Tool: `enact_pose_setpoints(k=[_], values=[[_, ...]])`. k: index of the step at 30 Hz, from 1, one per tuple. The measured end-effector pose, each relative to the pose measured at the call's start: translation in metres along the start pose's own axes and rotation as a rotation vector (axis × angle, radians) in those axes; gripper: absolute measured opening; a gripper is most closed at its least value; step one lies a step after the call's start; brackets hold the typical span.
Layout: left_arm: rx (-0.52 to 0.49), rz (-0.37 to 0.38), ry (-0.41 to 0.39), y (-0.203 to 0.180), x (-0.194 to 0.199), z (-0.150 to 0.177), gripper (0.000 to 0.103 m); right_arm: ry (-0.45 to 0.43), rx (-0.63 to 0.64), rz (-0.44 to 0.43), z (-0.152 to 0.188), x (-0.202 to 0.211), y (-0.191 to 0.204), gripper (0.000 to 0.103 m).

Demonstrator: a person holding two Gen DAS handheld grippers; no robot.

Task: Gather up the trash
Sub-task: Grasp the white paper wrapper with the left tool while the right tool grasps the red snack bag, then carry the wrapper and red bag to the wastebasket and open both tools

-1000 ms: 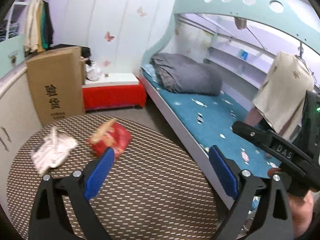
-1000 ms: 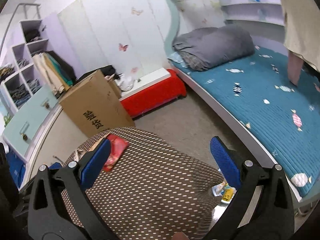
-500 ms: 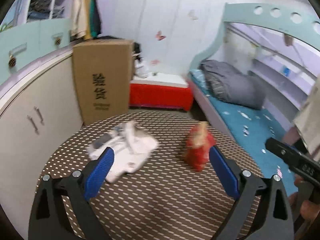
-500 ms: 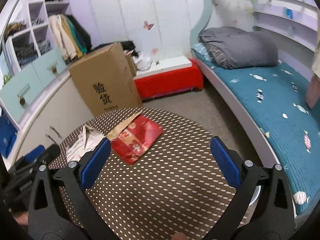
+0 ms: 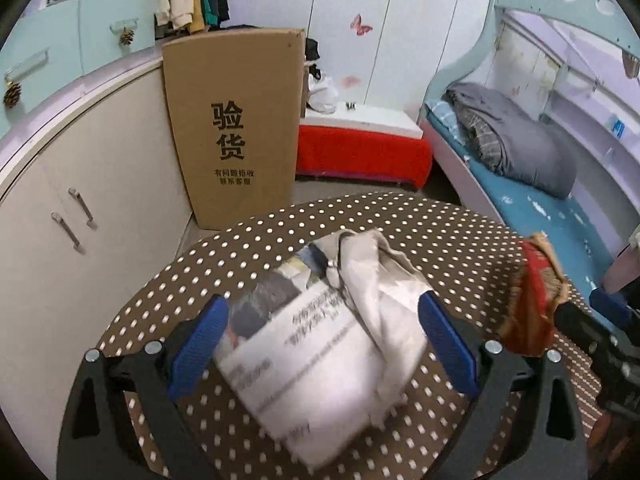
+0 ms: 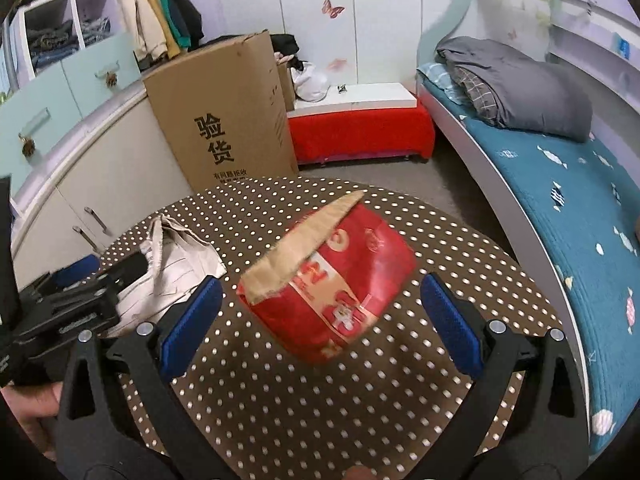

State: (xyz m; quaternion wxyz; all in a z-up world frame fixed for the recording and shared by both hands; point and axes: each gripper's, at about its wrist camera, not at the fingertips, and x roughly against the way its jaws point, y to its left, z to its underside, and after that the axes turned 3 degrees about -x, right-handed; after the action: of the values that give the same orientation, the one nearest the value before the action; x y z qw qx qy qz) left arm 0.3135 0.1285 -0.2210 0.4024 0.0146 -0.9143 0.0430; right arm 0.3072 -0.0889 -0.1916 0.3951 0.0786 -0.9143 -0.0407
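Round dotted table (image 6: 360, 420) fills the near ground, a tall cardboard box (image 6: 228, 120) standing beyond its far edge. On the table, left side, lies the crumpled paper (image 5: 320, 344); to its right, just apart, the red bag (image 6: 340, 280). The left gripper (image 5: 322, 346) is spread wide around the paper, holding nothing. The right gripper (image 6: 320, 324) is equally wide around the bag, empty too. Risk here, I reckon: the paper is loose and floppy, so a shallow pinch may catch only a flap and drop the rest.
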Motion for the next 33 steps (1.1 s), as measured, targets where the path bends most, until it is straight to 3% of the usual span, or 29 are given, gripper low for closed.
enact_pose_setpoints(k=[3,4,5,7,8,9,10,12,17,26,33], values=[[-0.012,-0.017,0.028,0.0,-0.021,-0.008,0.093,0.013,0.016,0.04,0.001,-0.018,0.007,0.097],[-0.014,-0.019,0.033,-0.001,-0.026,-0.009,0.088,0.019,0.014,0.057,0.001,-0.023,0.007,0.097],[-0.015,-0.017,0.046,-0.001,-0.032,-0.01,0.073,0.025,0.009,0.056,0.003,-0.027,0.006,0.097],[-0.036,-0.039,0.053,-0.003,-0.037,-0.011,0.06,0.018,0.004,0.061,0.004,-0.029,0.002,0.093],[-0.048,-0.003,0.045,-0.005,-0.035,-0.011,0.044,0.012,0.0,0.044,0.006,-0.028,-0.001,0.08],[-0.053,0.007,0.042,-0.006,-0.032,-0.01,0.036,0.014,-0.005,0.04,0.006,-0.027,-0.005,0.067],[-0.052,0.021,0.041,-0.006,-0.031,-0.01,0.018,0.008,-0.007,0.034,0.007,-0.024,-0.009,0.062],[-0.02,0.08,0.039,-0.004,-0.022,-0.005,0.006,-0.008,-0.024,-0.002,0.009,-0.012,-0.017,0.054],[0.029,0.155,0.006,-0.002,0.01,0.02,0.003,-0.035,-0.082,-0.071,0.016,0.023,-0.043,0.032],[0.027,0.267,-0.063,-0.041,0.087,0.065,0.003,-0.079,-0.184,-0.148,0.046,0.088,-0.097,0.032],[0.006,0.342,-0.092,-0.079,0.128,0.081,0.002,-0.154,-0.214,-0.155,0.058,0.141,-0.124,0.032]])
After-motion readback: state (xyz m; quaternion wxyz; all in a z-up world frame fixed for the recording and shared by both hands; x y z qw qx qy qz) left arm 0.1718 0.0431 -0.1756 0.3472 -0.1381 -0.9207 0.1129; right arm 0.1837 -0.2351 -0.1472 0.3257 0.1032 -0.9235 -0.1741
